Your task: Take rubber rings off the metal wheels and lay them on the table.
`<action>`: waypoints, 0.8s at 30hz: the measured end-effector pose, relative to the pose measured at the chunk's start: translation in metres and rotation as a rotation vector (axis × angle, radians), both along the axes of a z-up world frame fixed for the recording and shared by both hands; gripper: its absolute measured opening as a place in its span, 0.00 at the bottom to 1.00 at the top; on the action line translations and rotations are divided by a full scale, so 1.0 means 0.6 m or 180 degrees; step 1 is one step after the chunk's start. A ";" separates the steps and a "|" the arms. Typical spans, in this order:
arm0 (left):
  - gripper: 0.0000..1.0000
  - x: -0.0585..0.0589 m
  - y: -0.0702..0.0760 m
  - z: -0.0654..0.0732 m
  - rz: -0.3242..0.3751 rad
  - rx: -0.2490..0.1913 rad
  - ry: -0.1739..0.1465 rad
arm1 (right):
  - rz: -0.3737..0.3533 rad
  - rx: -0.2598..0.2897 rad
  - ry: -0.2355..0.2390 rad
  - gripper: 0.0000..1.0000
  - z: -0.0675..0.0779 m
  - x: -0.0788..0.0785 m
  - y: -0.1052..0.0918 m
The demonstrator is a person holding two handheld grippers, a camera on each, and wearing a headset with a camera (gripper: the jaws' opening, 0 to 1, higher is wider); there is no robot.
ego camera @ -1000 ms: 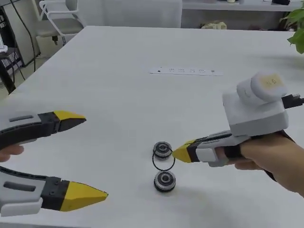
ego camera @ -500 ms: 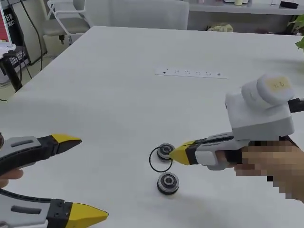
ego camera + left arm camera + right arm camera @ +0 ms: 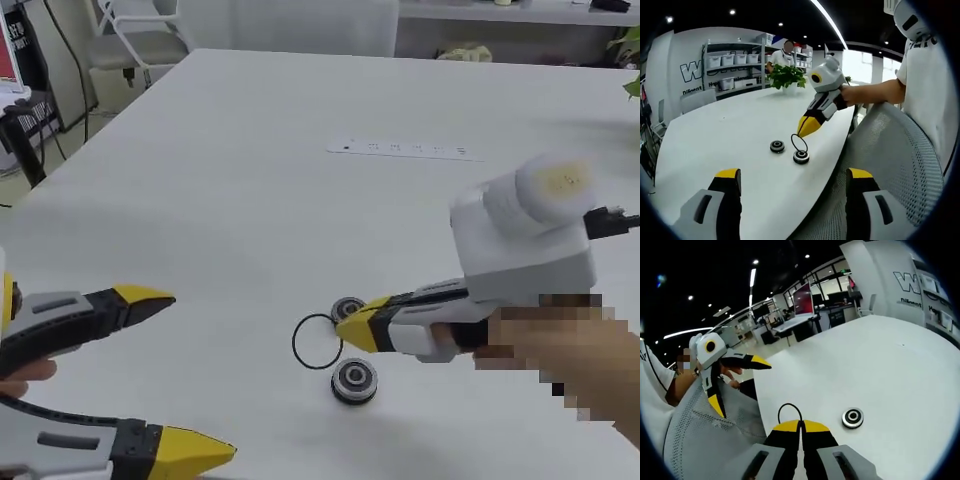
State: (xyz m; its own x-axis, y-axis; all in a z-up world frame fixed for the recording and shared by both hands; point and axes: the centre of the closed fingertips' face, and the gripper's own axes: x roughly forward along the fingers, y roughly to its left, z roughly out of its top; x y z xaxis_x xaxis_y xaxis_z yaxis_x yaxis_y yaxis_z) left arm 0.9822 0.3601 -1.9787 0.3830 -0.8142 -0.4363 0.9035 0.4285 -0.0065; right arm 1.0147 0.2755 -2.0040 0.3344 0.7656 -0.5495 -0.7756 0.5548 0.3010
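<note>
Change: thin black rubber ring (image 3: 317, 341) has been drawn leftward over the last second and now lies clear of the far metal wheel (image 3: 347, 308). It is off but not yet laid down.
Right gripper (image 3: 345, 330): jaws pressed together on the ring's edge, the hoop jutting beyond the tips.
Near metal wheel (image 3: 354, 381): just beside the tips, with a dark band on its rim, so its ring is probably still on.
Left gripper (image 3: 185, 375): jaws wide apart, holding nothing, well to the left.
Surface: white table (image 3: 250, 180) with a flush socket strip (image 3: 400, 150) farther back.
Room: white chair (image 3: 130, 30), shelving (image 3: 732, 67), potted plant (image 3: 786, 76).
</note>
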 end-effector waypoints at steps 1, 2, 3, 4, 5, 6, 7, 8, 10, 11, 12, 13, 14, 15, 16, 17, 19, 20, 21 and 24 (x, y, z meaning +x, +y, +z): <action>0.85 0.000 0.000 0.000 0.0003 0.0002 0.0000 | 0.0016 -0.0015 -0.0001 0.00 -0.003 -0.001 0.002; 0.85 -0.001 0.001 -0.001 0.0002 0.0007 0.0002 | 0.0038 -0.0035 0.0001 0.00 -0.006 -0.003 0.005; 0.84 -0.001 0.001 -0.001 -0.0003 0.0010 0.0003 | 0.0055 -0.0045 0.0003 0.00 -0.007 -0.006 0.008; 0.84 -0.002 0.000 -0.002 -0.0013 0.0014 0.0008 | 0.0072 -0.0058 0.0006 0.00 -0.010 -0.007 0.011; 0.84 -0.003 0.000 -0.002 -0.0020 0.0018 0.0015 | 0.0093 -0.0081 0.0001 0.00 -0.014 -0.007 0.013; 0.84 -0.003 0.000 -0.003 -0.0022 0.0022 0.0018 | 0.0111 -0.0105 -0.0007 0.00 -0.016 -0.009 0.015; 0.84 -0.003 0.001 -0.003 -0.0021 0.0028 0.0015 | 0.0150 -0.0144 -0.0032 0.00 -0.019 -0.011 0.018; 0.84 -0.003 0.001 -0.003 -0.0018 0.0032 0.0012 | 0.0159 -0.0155 -0.0040 0.00 -0.021 -0.011 0.020; 0.84 -0.003 0.002 -0.003 -0.0011 0.0031 0.0008 | 0.0168 -0.0172 -0.0056 0.00 -0.025 -0.012 0.024; 0.84 -0.002 0.002 -0.003 -0.0010 0.0036 0.0005 | 0.0167 -0.0204 -0.0081 0.00 -0.028 -0.011 0.025; 0.84 -0.002 0.002 -0.003 -0.0011 0.0039 0.0003 | 0.0164 -0.0225 -0.0098 0.00 -0.031 -0.010 0.026; 0.84 -0.003 0.002 -0.004 -0.0014 0.0046 0.0003 | 0.0160 -0.0243 -0.0112 0.00 -0.034 -0.009 0.027; 0.84 -0.003 0.002 -0.004 -0.0018 0.0049 0.0007 | 0.0158 -0.0268 -0.0137 0.00 -0.038 -0.007 0.028; 0.84 -0.004 0.002 -0.005 -0.0025 0.0052 0.0017 | 0.0169 -0.0288 -0.0158 0.00 -0.041 -0.007 0.028; 0.83 -0.004 0.002 -0.005 -0.0027 0.0053 0.0019 | 0.0183 -0.0304 -0.0176 0.00 -0.044 -0.007 0.029; 0.83 -0.004 0.002 -0.005 -0.0027 0.0052 0.0018 | 0.0190 -0.0313 -0.0186 0.00 -0.045 -0.007 0.030; 0.83 -0.003 0.003 -0.003 -0.0015 0.0038 0.0010 | 0.0188 -0.0347 -0.0189 0.00 -0.054 -0.007 0.034; 0.83 -0.003 0.003 -0.003 -0.0011 0.0033 0.0011 | 0.0144 -0.0370 -0.0189 0.00 -0.059 -0.004 0.034; 0.83 -0.003 0.003 -0.003 -0.0008 0.0029 0.0011 | 0.0126 -0.0380 -0.0190 0.00 -0.062 -0.003 0.035; 0.82 -0.002 0.004 -0.003 -0.0001 0.0029 0.0007 | 0.0053 -0.0391 -0.0176 0.00 -0.071 0.002 0.037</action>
State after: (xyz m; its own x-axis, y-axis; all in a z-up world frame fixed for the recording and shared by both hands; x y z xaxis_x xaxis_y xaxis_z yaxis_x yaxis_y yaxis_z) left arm 0.9809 0.3624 -1.9805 0.3817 -0.8104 -0.4445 0.9036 0.4283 -0.0048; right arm 1.0159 0.2977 -2.0464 0.3545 0.6994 -0.6206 -0.7985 0.5718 0.1883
